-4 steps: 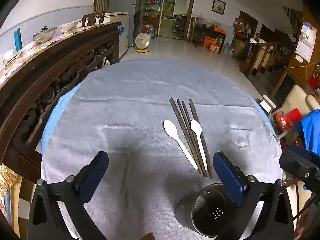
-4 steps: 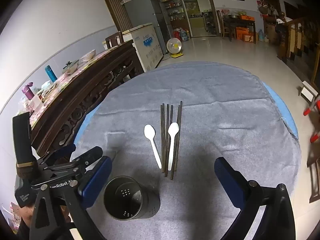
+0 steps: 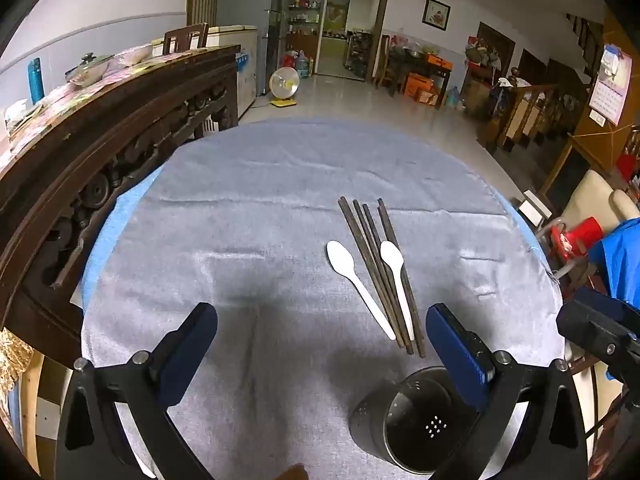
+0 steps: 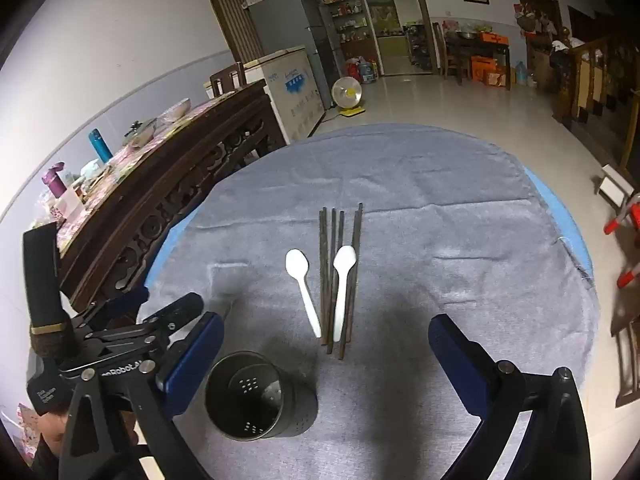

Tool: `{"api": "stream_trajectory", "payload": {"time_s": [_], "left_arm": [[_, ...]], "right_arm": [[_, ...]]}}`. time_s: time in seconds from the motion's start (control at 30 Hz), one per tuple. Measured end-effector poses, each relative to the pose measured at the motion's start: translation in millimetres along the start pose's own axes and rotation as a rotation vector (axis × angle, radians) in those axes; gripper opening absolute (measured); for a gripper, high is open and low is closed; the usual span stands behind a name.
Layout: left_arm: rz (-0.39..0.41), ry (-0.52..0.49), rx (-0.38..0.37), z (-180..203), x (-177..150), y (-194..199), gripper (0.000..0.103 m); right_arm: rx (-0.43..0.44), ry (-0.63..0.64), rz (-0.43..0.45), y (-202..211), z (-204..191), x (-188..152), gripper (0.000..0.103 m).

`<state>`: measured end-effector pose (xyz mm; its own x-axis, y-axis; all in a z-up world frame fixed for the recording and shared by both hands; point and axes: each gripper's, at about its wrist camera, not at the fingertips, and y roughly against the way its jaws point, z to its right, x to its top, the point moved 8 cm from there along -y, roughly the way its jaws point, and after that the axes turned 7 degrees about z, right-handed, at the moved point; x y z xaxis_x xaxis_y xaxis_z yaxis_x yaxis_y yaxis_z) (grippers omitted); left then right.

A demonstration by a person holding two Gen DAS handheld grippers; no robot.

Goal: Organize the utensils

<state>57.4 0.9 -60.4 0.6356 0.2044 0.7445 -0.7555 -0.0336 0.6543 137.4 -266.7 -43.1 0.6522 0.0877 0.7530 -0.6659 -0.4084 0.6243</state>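
Here a round table (image 3: 248, 240) draped in grey cloth lies ahead of and beneath both claws, each tilted downward with its blue-padded jaws spread wide and nothing between them: the left gripper (image 3: 320, 352) and the right gripper (image 4: 326, 364). A dark perforated metal utensil cup (image 4: 256, 400) stands upright just beside the right gripper's left pad and partly behind the left gripper's right pad, while ahead of both lie dark chopsticks (image 4: 332, 276) in a loose bundle. One white spoon (image 4: 344, 280) rests across that bundle; a second white spoon (image 4: 302, 284) lies on the cloth just to its left.
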Motion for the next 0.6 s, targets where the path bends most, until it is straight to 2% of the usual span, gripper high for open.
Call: {"api": "stream_trajectory", "payload": {"time_s": [0.2, 0.27, 0.6], "left_arm": [[-0.002, -0.010, 0.020, -2.1, -1.0, -1.5, 0.103], [0.001, -0.011, 0.026, -2.4, -0.5, -1.1, 0.103], [-0.001, -0.013, 0.017, -1.3, -1.5, -2.4, 0.103]], "right_arm": [[-0.031, 0.042, 0.014, 1.3, -3.0, -1.2, 0.103], [-0.018, 0.033, 0.017, 9.2, -7.4, -6.2, 0.103], [-0.037, 0.049, 0.025, 7.2, -3.5, 1.7, 0.103]]}}
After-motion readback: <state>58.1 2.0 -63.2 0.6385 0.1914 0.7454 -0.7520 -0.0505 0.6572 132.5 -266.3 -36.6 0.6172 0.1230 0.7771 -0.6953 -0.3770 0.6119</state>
